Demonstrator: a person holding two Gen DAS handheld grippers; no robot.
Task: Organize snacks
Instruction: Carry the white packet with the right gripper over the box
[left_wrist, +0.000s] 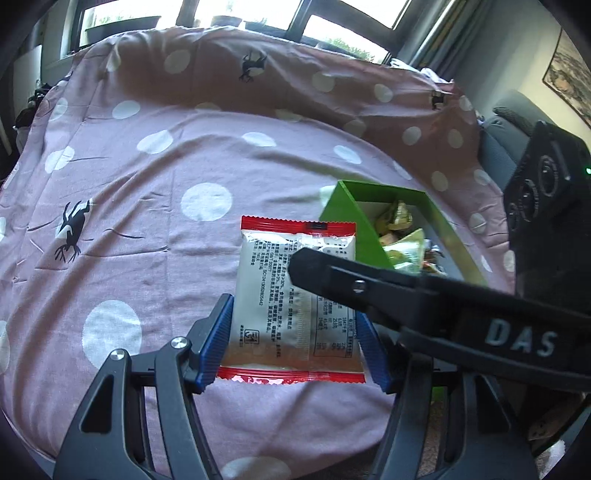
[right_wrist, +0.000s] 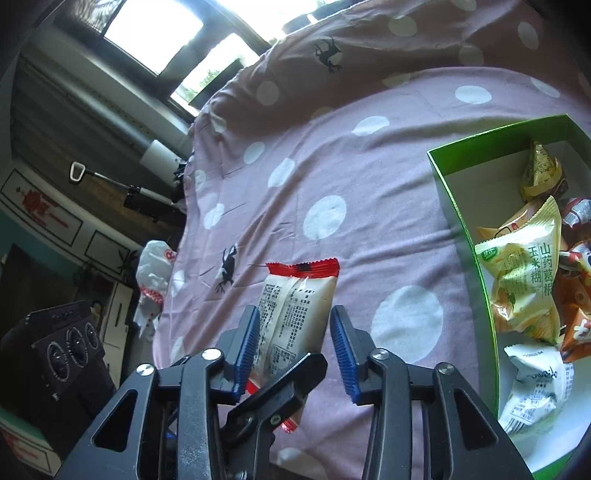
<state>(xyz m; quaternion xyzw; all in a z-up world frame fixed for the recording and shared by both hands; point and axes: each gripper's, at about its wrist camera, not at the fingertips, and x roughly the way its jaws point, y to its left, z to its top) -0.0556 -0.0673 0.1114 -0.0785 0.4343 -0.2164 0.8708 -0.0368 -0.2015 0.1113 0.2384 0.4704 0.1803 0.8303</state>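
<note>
- Bed: pink sheet (left_wrist: 147, 236) (right_wrist: 369, 155) with white dots and small black deer prints. All the work sits on it; bright windows behind.
- Snack packet (left_wrist: 273, 295) (right_wrist: 291, 306): white body, red crimped ends, printed back facing up. It is near the middle of the bed, just beside the left wall of the green box, and outside the box.
- Your left hand-held gripper (left_wrist: 295, 325): clamped on the snack packet. Both blue pads (left_wrist: 218, 332) sit against the packet's long edges near its lower red end.
- Your right hand-held gripper (right_wrist: 295, 314): its pads stand either side of the same packet. The pad on the picture's left lies against the wrapper. The other is just beside the wrapper's edge, and you cannot tell from here whether it presses or only flanks.
- Crossing: in the left wrist view one of the right gripper's fingers (left_wrist: 332, 277) lies across the packet's upper right part. In the right wrist view a left gripper finger (right_wrist: 280, 384) cuts across the packet's lower end.
- Green box (left_wrist: 347, 218) (right_wrist: 450, 206): open top, pale inside, standing on the sheet to the right of the packet.
- Box contents: several snacks lie loose inside, among them a yellow-green pouch (right_wrist: 528, 273), orange wrappers and a white packet (right_wrist: 535, 387).
</note>
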